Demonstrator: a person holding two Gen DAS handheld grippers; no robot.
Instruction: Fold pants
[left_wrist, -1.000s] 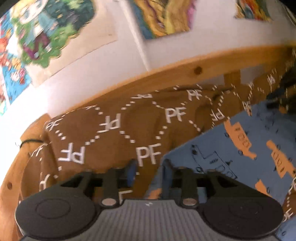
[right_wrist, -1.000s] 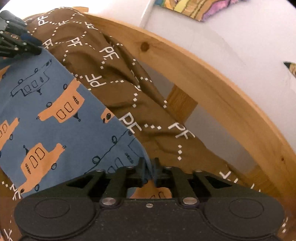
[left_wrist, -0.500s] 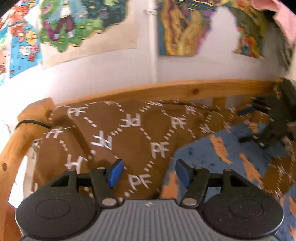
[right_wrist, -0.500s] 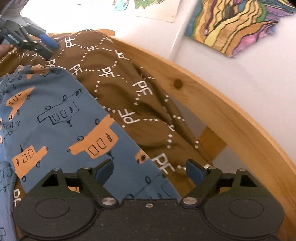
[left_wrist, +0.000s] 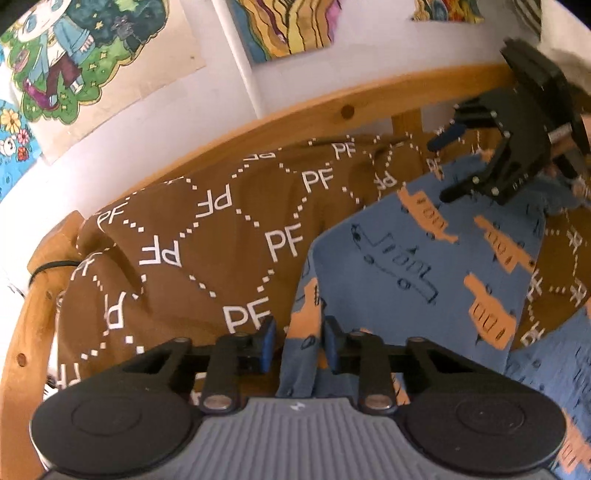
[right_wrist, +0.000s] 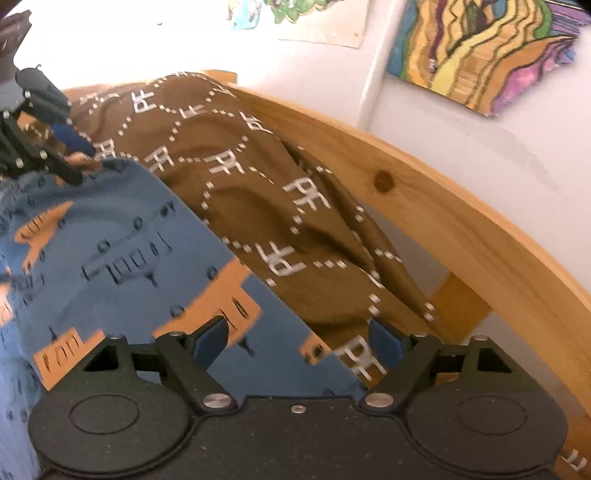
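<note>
1. On the brown blanket (left_wrist: 207, 258) with the white letters lay the blue pants (left_wrist: 399, 258), spread from the middle of the left wrist view out toward three o'clock.
2. At six o'clock in that view, the left gripper (left_wrist: 297, 345) was closing. A ridge of the pants' edge stood between its blue pads, though I cannot tell whether they already pressed on it.
3. Half a second before, the same jaws had stood wide with only blanket and the cloth's edge below them; a second back they had been nearly together on the cloth. So this hand had let go, shifted along the edge and was taking a new hold.
4. The right gripper (right_wrist: 297, 341) stood spread, closing only slightly, with the pants' corner and some blanket below the gap and nothing pinched.
5. A second earlier it had been clamped on that cloth, so it had released its corner.
6. From the left camera it showed at two o'clock, above the far end of the pants and near the wooden bed rail (left_wrist: 332, 114).
7. My judgement: one fold had just been laid down, and both hands were re-gripping for the next one. The right still needed to choose its spot.
8. Drawings (left_wrist: 74, 55) hung on the wall at eleven o'clock.
</note>
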